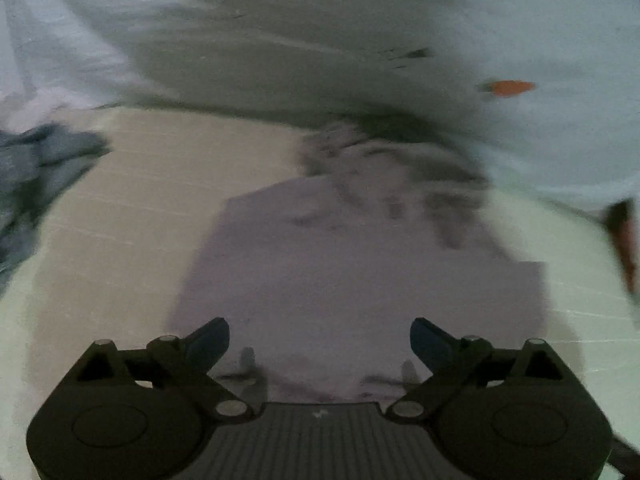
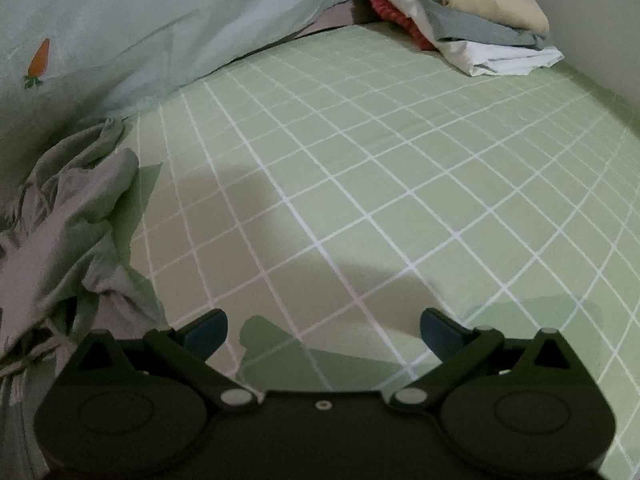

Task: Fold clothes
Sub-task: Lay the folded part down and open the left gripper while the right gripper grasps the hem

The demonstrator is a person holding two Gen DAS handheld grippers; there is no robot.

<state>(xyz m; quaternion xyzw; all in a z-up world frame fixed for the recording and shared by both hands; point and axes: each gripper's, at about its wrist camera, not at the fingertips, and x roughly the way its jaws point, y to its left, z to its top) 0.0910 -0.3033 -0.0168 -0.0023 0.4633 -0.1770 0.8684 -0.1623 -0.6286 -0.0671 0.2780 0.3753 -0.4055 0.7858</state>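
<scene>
We are holding both tongs, left tongs [image 1: 320, 344] and right tongs [image 2: 322, 334], spread and empty; a folded stack [image 2: 492, 28] is lying far ahead, a crumpled garment [image 2: 68, 216] waiting leftward.

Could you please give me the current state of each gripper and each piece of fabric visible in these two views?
left gripper: open, holding nothing.
right gripper: open, holding nothing.
grey garment: crumpled, unfolded, lying on the bed.
stack of clothes: folded and piled at the far corner.
checked sheet: spread flat.
carrot-print bedding: bunched up along the sheet's edge.
</scene>
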